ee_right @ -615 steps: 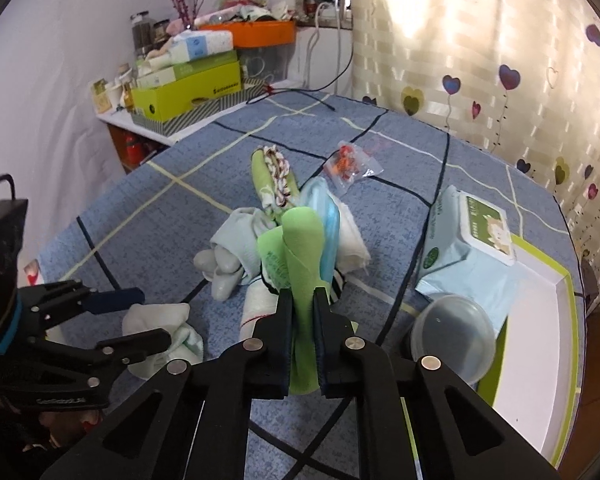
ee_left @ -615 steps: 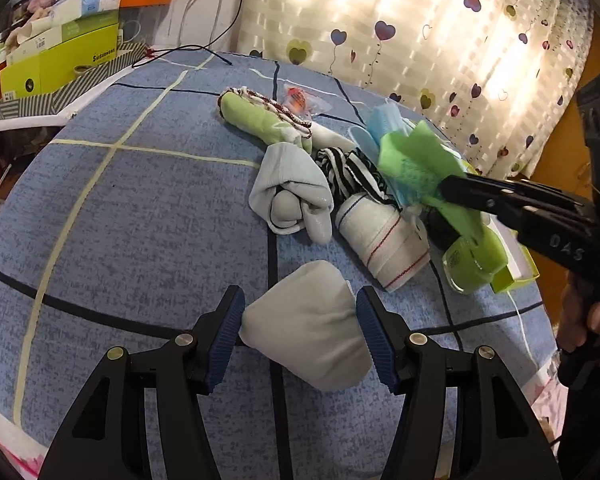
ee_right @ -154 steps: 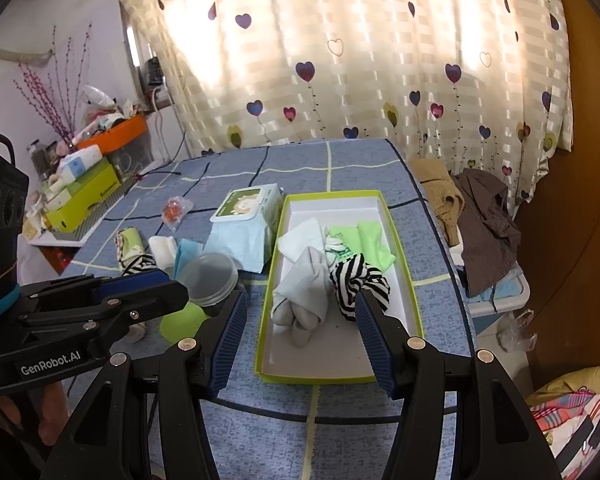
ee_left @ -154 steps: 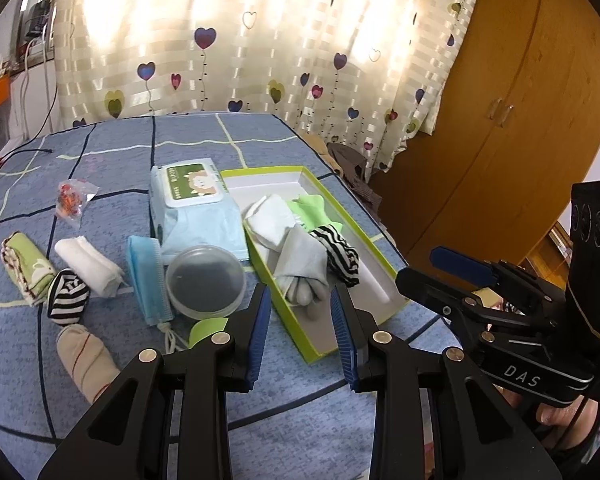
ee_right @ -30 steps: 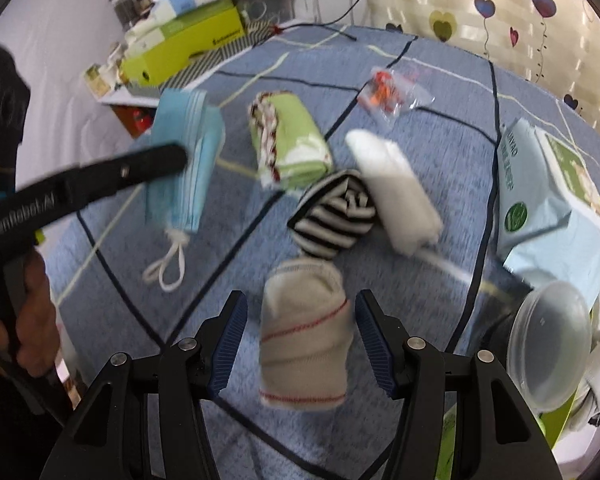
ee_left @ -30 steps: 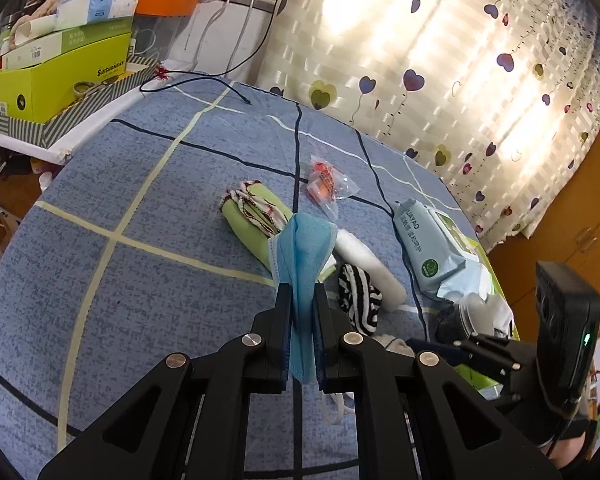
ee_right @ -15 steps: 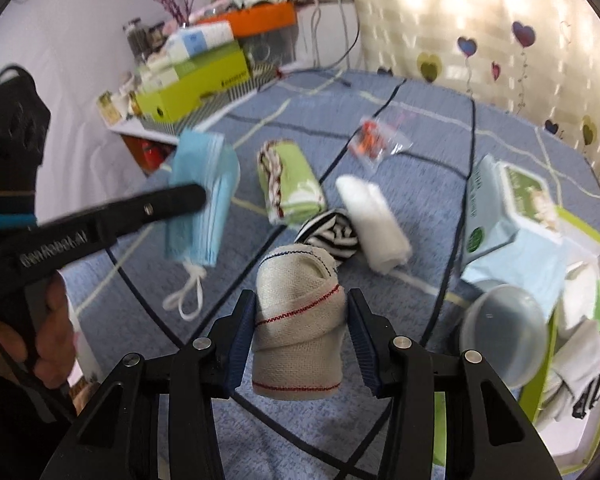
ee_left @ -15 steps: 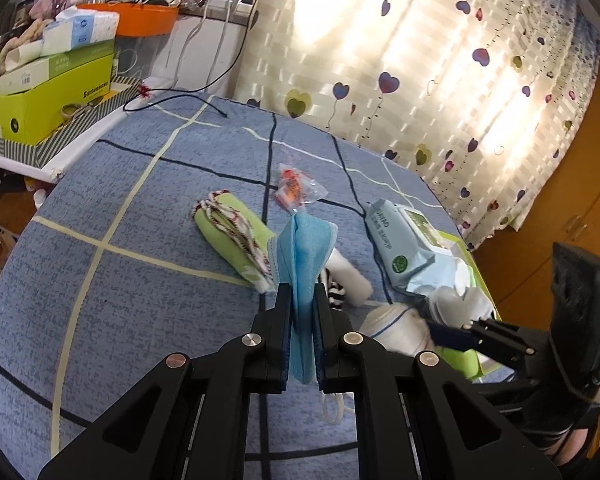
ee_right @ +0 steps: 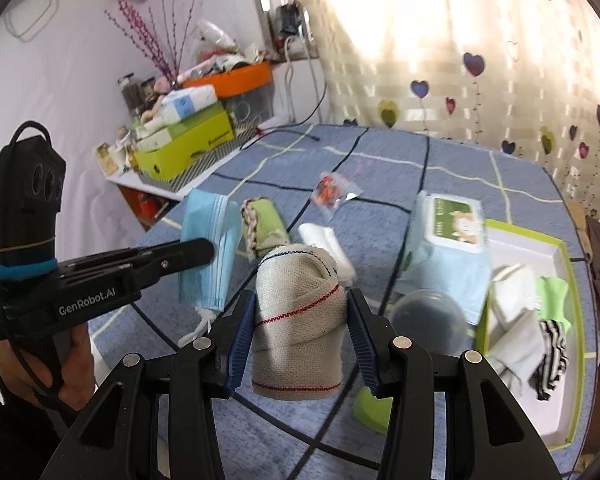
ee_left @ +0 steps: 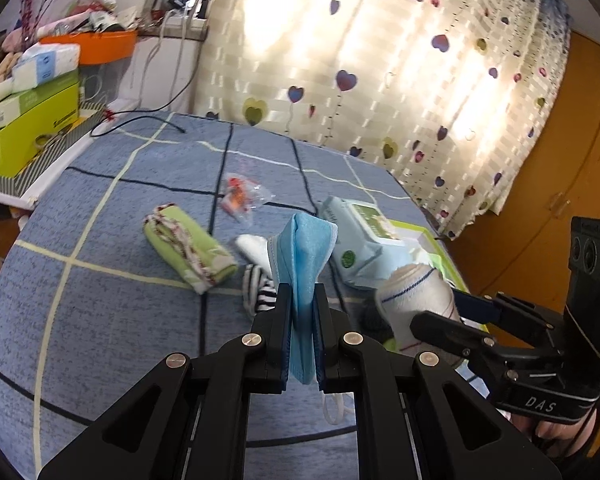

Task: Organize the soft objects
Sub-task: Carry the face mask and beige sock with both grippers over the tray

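Two grips — left gripper (ee_left: 302, 322) pinching pleated blue mask (ee_left: 302, 256), right gripper (ee_right: 300, 334) squeezing red-striped beige sock roll (ee_right: 300, 332).

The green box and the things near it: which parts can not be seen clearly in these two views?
- Green box: left wrist view, mostly hidden behind the wipes pack and the rolled sock.
- Clear lid: right wrist view, blurred; anything under it is unclear.
- Striped sock: left wrist view, partly behind the blue mask.
- Small packet: contents too small.
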`<action>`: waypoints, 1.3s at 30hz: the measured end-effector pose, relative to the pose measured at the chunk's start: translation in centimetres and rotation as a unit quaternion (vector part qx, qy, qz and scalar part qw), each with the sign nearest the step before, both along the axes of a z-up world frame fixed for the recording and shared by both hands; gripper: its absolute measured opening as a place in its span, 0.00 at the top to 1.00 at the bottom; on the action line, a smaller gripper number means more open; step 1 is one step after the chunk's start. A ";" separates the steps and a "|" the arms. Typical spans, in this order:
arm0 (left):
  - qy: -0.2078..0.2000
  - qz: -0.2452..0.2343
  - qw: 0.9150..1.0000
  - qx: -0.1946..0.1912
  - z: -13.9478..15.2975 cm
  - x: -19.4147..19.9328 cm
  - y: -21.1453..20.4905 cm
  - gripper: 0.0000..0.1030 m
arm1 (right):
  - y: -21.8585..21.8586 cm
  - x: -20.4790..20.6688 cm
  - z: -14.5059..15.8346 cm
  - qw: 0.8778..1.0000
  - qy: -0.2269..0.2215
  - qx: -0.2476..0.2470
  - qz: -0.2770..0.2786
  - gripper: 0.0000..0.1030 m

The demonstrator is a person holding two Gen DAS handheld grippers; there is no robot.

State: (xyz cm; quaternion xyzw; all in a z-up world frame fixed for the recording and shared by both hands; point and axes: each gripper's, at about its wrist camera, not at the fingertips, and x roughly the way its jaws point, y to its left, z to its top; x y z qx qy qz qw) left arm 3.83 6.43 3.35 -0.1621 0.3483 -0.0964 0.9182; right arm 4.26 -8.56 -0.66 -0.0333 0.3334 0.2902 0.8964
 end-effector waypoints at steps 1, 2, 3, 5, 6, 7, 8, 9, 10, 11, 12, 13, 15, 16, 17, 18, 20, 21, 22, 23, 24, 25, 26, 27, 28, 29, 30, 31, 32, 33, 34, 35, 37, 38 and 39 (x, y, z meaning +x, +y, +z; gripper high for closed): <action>-0.001 -0.006 1.000 0.001 0.1 0.0 -0.5 0.90 | -0.4 -0.1 0.0 1.000 -0.002 0.002 -0.003 0.56; -0.001 -0.010 1.000 0.002 0.3 0.0 -1.0 0.90 | -0.9 -0.3 0.1 1.000 -0.003 0.004 -0.006 0.56; -0.002 -0.015 1.000 0.003 0.4 0.0 -1.5 0.90 | -1.2 -0.4 0.2 1.000 -0.005 0.006 -0.010 0.56; -0.003 -0.025 1.000 0.005 0.7 0.1 -2.5 0.90 | -2.0 -0.8 0.3 1.000 -0.007 0.009 -0.016 0.56; -0.004 -0.028 1.000 0.006 0.8 0.1 -2.8 0.90 | -2.5 -1.0 0.4 1.000 -0.008 0.011 -0.019 0.56; -0.006 -0.031 0.999 0.007 0.9 0.1 -3.2 0.90 | -2.8 -1.0 0.4 1.000 -0.009 0.012 -0.021 0.56; -0.006 -0.034 0.999 0.008 1.1 0.0 -3.5 0.90 | -3.1 -1.2 0.5 1.000 -0.011 0.014 -0.023 0.56; -0.007 -0.037 0.999 0.009 1.3 0.0 -3.9 0.90 | -3.5 -1.4 0.6 0.999 -0.013 0.016 -0.026 0.56; -0.008 -0.039 0.999 0.010 1.4 0.0 -4.1 0.90 | -3.8 -1.5 0.6 0.999 -0.014 0.017 -0.028 0.56; -0.009 -0.041 0.999 0.012 1.5 -0.1 -4.4 0.90 | -4.2 -1.7 0.7 0.999 -0.016 0.020 -0.031 0.56; -0.010 -0.044 0.999 0.013 1.6 -0.1 -4.7 0.90 | -4.5 -1.9 0.7 0.999 -0.017 0.022 -0.034 0.56; -0.011 -0.046 0.999 0.014 1.7 -0.2 -4.9 0.90 | -4.8 -2.0 0.8 0.999 -0.019 0.023 -0.036 0.56; -0.013 -0.051 0.999 0.016 1.9 -0.3 -5.5 0.90 | -5.4 -2.3 0.8 0.999 -0.020 0.025 -0.042 0.57; -0.013 -0.052 0.998 0.017 2.0 -0.3 -5.8 0.90 | -5.6 -2.4 0.8 0.998 -0.021 0.027 -0.044 0.57; -0.014 -0.055 0.998 0.018 2.1 -0.4 -6.0 0.90 | -5.9 -2.5 0.8 0.998 -0.021 0.028 -0.046 0.57; -0.015 -0.058 0.998 0.019 2.2 -0.4 -6.3 0.90 | -6.2 -2.7 0.9 0.998 -0.022 0.030 -0.048 0.57; -0.015 -0.062 0.998 0.022 2.3 -0.4 -6.9 0.90 | -6.7 -2.9 0.9 0.998 -0.023 0.032 -0.051 0.56; -0.016 -0.066 0.997 0.023 2.4 -0.4 -7.3 0.90 | -7.0 -3.0 0.9 0.998 -0.025 0.033 -0.053 0.56; -0.016 -0.069 0.997 0.024 2.5 -0.4 -7.6 0.90 | -7.3 -3.1 1.0 0.998 -0.025 0.034 -0.055 0.56; -0.017 -0.072 0.997 0.025 2.6 -0.4 -7.9 0.90 | -7.6 -3.2 1.0 0.997 -0.026 0.035 -0.057 0.56; -0.018 -0.076 0.997 0.025 2.6 -0.5 -8.2 0.90 | -7.8 -3.3 1.0 0.997 -0.027 0.036 -0.059 0.56; -0.019 -0.080 0.996 0.025 2.7 -0.5 -8.5 0.90 | -8.1 -3.5 1.0 0.997 -0.028 0.037 -0.062 0.56; -0.019 -0.083 0.996 0.026 2.8 -0.6 -8.8 0.90 | -8.5 -3.6 1.1 0.997 -0.028 0.038 -0.065 0.56; -0.020 -0.085 0.996 0.026 2.8 -0.5 -9.1 0.90 | -8.8 -3.6 1.1 0.997 -0.029 0.039 -0.068 0.56; -0.020 -0.089 0.996 0.027 2.9 -0.5 -9.5 0.90 | -9.1 -3.7 1.1 0.996 -0.029 0.041 -0.071 0.56; -0.019 -0.090 0.995 0.028 2.9 -0.5 -9.7 0.90 | -9.4 -3.8 1.1 0.996 -0.029 0.042 -0.075 0.56; -0.018 -0.092 0.995 0.028 2.9 -0.4 -10.0 0.90 | -9.8 -3.9 1.0 0.996 -0.029 0.043 -0.078 0.56; -0.018 -0.096 0.995 0.028 2.9 -0.3 -10.3 0.90 | -10.2 -4.0 1.0 0.995 -0.030 0.044 -0.082 0.56; -0.018 -0.098 0.995 0.029 3.0 -0.4 -10.7 0.90 | -10.5 -4.1 1.0 0.995 -0.030 0.045 -0.086 0.56; -0.018 -0.101 0.994 0.029 3.0 -0.4 -11.0 0.90 | -11.0 -4.2 1.0 0.994 -0.030 0.047 -0.090 0.56; -0.018 -0.105 0.994 0.030 3.1 -0.3 -11.4 0.90 | -11.3 -4.2 1.0 0.994 -0.031 0.048 -0.093 0.56; -0.017 -0.109 0.993 0.030 3.1 -0.3 -11.8 0.90 | -11.6 -4.2 1.0 0.994 -0.031 0.049 -0.096 0.56; -0.014 -0.115 0.993 0.030 3.0 -0.1 -12.5 0.90 | -12.3 -4.4 0.9 0.993 -0.031 0.052 -0.103 0.56; -0.013 -0.118 0.992 0.030 2.9 0.0 -12.8 0.90 | -12.5 -4.4 0.9 0.992 -0.031 0.053 -0.106 0.56; -0.011 -0.121 0.992 0.030 2.8 0.1 -13.2 0.90 | -12.8 -4.5 0.9 0.992 -0.031 0.053 -0.109 0.56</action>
